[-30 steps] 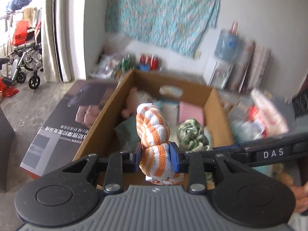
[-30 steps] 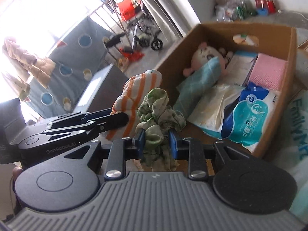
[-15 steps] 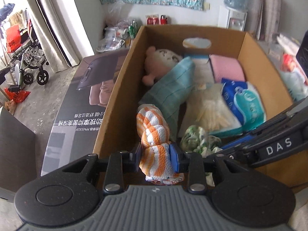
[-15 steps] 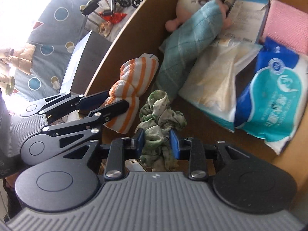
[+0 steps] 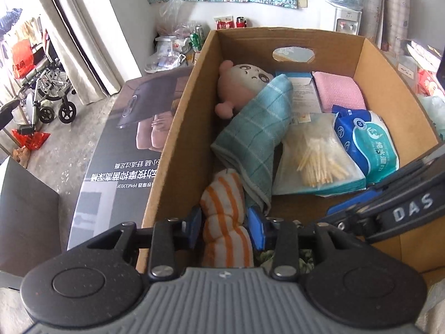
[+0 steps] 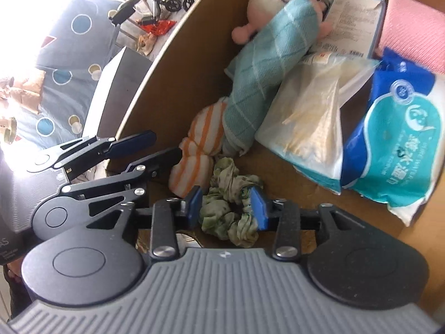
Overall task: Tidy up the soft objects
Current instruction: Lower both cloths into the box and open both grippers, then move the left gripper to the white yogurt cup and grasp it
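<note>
An orange-and-white striped cloth [image 5: 225, 222] lies on the floor of the cardboard box [image 5: 178, 128], near its left wall. My left gripper [image 5: 225, 220] straddles it, its jaws opening and the pads slightly off the fabric. In the right wrist view the striped cloth [image 6: 194, 150] rests just beyond the left gripper [image 6: 164, 146]. Beside it, a crumpled green scrunchie-like cloth [image 6: 230, 208] sits on the box floor between the widening pads of my right gripper [image 6: 226, 206], loose rather than squeezed.
Deeper in the box lie a plush doll [image 5: 244, 80], a teal checked towel [image 5: 258, 130], a bag of cotton swabs [image 5: 317, 156], a wet-wipes pack [image 5: 370, 144] and a pink cloth [image 5: 339, 91]. A flat printed carton [image 5: 122, 150] lies left of the box.
Both grippers have sunk into the box near its front. Their jaws have widened, and the striped cloth and the green cloth, squeezed before, now rest on the box floor.
</note>
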Demonstrator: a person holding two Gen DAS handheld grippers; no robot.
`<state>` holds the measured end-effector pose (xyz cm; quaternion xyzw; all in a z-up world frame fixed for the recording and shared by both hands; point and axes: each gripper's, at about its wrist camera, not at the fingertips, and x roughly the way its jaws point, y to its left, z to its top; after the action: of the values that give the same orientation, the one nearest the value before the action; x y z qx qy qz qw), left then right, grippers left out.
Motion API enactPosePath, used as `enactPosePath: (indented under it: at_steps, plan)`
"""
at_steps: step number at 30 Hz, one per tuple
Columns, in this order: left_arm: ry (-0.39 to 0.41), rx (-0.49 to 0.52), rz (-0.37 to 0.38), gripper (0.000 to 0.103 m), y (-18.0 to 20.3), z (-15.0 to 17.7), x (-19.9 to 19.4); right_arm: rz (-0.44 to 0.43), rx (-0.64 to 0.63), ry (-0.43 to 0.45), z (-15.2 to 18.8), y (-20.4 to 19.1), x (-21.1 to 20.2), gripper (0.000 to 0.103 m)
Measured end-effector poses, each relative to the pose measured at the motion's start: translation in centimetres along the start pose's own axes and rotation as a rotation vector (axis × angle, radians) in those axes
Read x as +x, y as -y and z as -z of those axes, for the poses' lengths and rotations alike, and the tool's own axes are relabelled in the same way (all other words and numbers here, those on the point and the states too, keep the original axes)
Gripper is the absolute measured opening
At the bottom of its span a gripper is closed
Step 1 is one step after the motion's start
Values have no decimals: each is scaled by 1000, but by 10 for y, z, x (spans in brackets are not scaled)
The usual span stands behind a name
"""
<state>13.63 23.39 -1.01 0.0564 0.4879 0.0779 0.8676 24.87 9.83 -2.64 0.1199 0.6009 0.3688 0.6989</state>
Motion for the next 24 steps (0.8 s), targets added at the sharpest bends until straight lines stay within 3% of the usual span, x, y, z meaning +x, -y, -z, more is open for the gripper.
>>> enactPosePath:
  at_steps: [7, 13, 17, 24]
  plan:
    - [41, -28, 7, 42, 0, 4, -23, 5, -41, 106, 15, -6, -44, 47]
    - [168, -73, 77, 54, 15, 11, -67, 1, -42, 252, 48, 5, -99, 54]
    - [232, -40, 145, 56, 46, 9, -89, 15, -1, 359, 78, 28, -143, 57]
    - [308, 71, 266, 58, 122, -5, -102, 117, 86, 513, 128, 82, -225, 60]
